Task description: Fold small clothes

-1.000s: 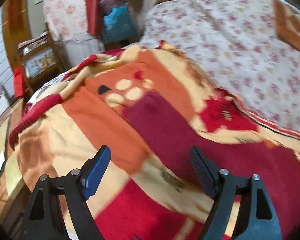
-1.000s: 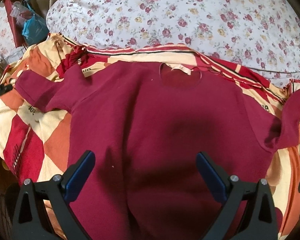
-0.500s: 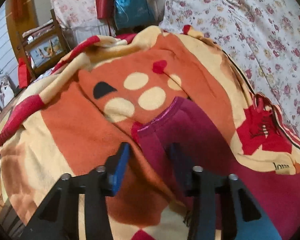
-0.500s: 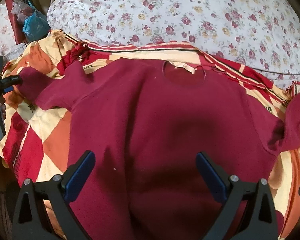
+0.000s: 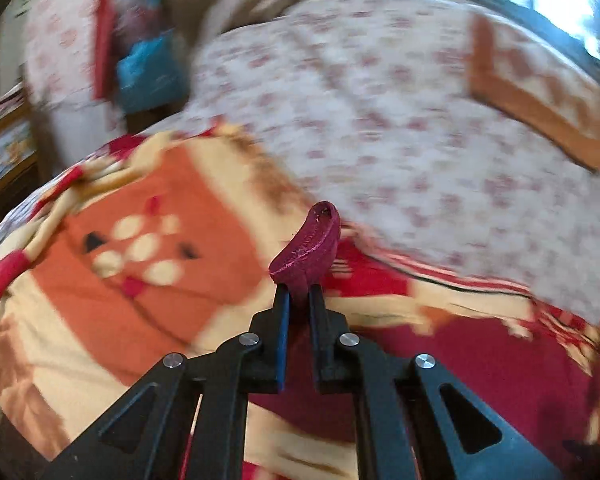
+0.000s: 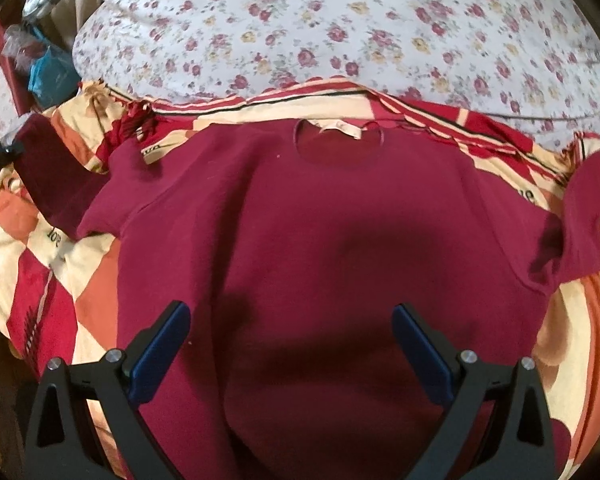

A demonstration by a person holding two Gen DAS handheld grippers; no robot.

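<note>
Left wrist view: the left gripper (image 5: 299, 300) is clamped on the maroon shirt's sleeve cuff (image 5: 308, 250), lifted off the blanket (image 5: 148, 240), probably so it can fold inward.

Right wrist view: the right gripper (image 6: 292, 348) hangs wide open over the shirt (image 6: 312, 240), spread flat with its collar at the blanket's far edge, ready to pin it I guess.

black gripper (image 6: 290, 340), blue pads (image 6: 162, 350), silver screws (image 6: 468, 356)

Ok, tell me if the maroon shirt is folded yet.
Not yet: the maroon shirt lies spread flat, one sleeve cuff pinched in the left tongs.
</note>
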